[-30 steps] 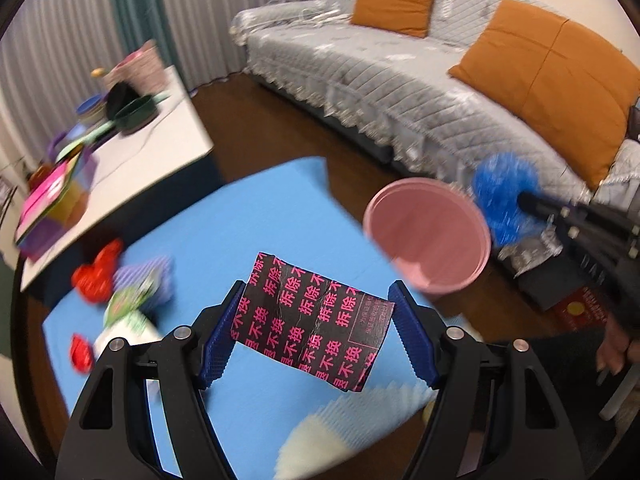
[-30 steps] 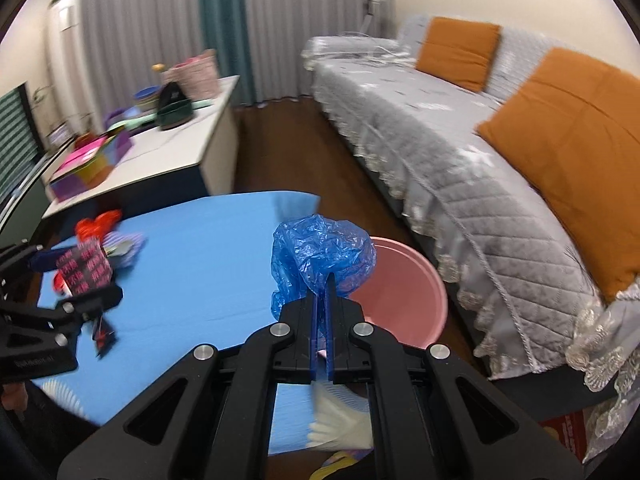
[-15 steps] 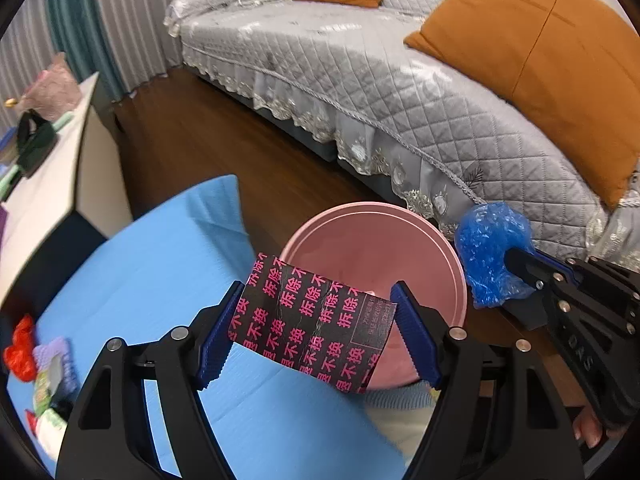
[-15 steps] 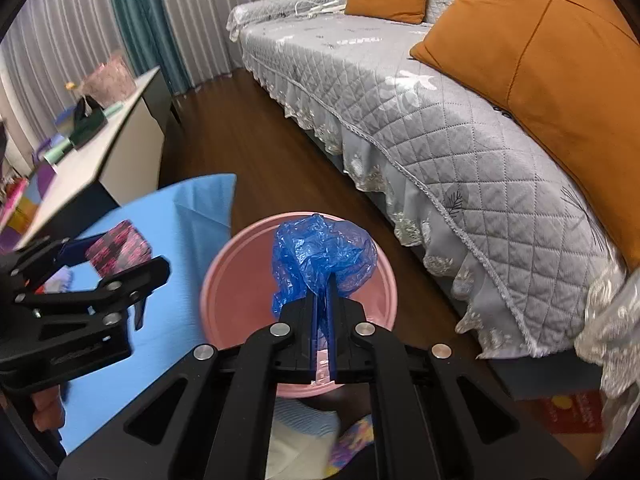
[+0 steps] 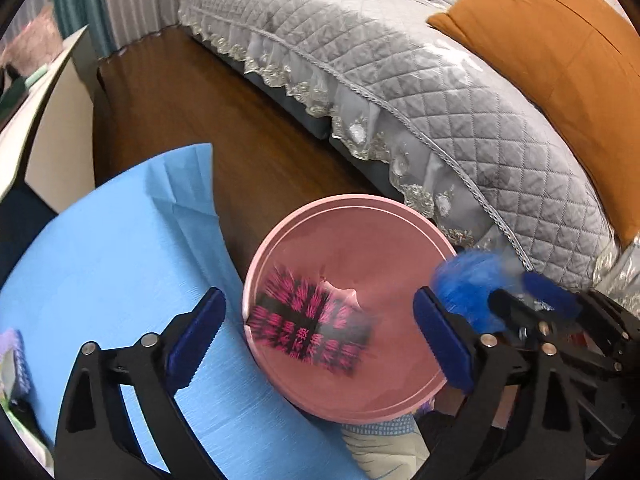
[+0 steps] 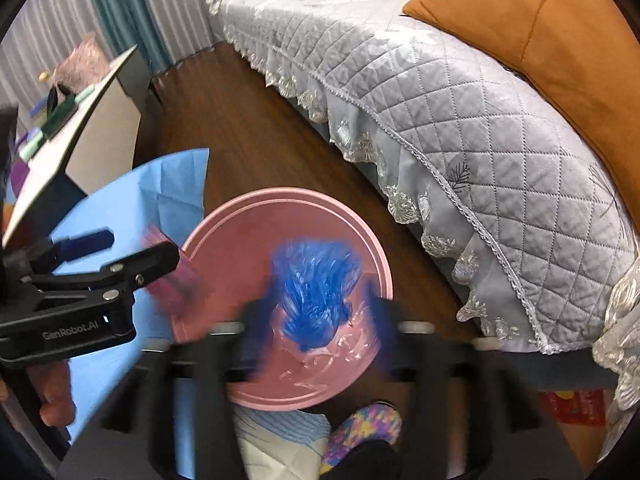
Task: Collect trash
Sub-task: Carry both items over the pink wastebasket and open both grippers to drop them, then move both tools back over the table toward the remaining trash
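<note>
Left wrist, wrapper (image 5: 314, 326) blurred over basin (image 5: 404, 396)

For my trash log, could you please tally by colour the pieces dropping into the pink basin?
Black and pink: 1, the printed wrapper
Blue: 1, the crumpled plastic bag
Total: 2, both blurred over the pink basin

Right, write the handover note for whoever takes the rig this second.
Left gripper: open, its fingers have just been opening; the black-and-pink wrapper is loose between them, dropping over the pink basin.
Right gripper: open, fingers just opened; the blue plastic bag is free, falling over the basin.
Done: both pieces carried to the basin and let go.
Left: confirm both land inside, then go back to the blue cloth for any remaining trash.
</note>
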A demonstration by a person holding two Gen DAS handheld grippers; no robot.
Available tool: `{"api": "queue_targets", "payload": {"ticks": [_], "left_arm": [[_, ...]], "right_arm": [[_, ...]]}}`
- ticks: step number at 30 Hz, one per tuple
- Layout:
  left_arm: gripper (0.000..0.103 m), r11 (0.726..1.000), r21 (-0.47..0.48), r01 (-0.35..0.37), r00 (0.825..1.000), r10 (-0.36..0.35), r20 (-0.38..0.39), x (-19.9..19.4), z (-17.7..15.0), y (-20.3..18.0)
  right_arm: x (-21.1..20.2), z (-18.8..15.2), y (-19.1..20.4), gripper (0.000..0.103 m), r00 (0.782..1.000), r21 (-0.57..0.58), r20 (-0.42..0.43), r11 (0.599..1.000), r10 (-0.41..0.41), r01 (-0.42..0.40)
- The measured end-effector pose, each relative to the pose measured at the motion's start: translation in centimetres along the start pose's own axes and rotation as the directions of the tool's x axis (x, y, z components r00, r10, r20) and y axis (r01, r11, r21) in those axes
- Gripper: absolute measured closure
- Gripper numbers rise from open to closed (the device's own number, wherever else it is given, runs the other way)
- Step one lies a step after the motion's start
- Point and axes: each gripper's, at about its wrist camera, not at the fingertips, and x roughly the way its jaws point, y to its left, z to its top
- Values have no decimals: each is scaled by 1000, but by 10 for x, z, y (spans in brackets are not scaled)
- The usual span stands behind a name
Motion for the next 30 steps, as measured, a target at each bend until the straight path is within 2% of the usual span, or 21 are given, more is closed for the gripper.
{"api": "queue_targets", "payload": {"ticks": [4,12,18,24,30], "left_arm": [[11,1000,1,10,1000,-10,-3,-2,-3,3],[11,1000,-7,-23,1000,23,19,-22,-6,9],[11,997,-33,-64,997,65,50,-59,-21,23],[11,989,-80,-128,986,136,96,-113,-50,52],[11,973,-117,-200,969,215,124,-174,-103,91]], "right_arm": [[-5,2,4,35,1000,-14,30,1000,-8,8],[-11,2,6,31,999,-18,42,1000,-22,23],[-28,0,23,18,996,-57,88,998,-10,15],[-58,-9,56,14,989,-83,122,994,79,-69],[-100,-29,116,11,963,-175,176,970,202,-171]]}}
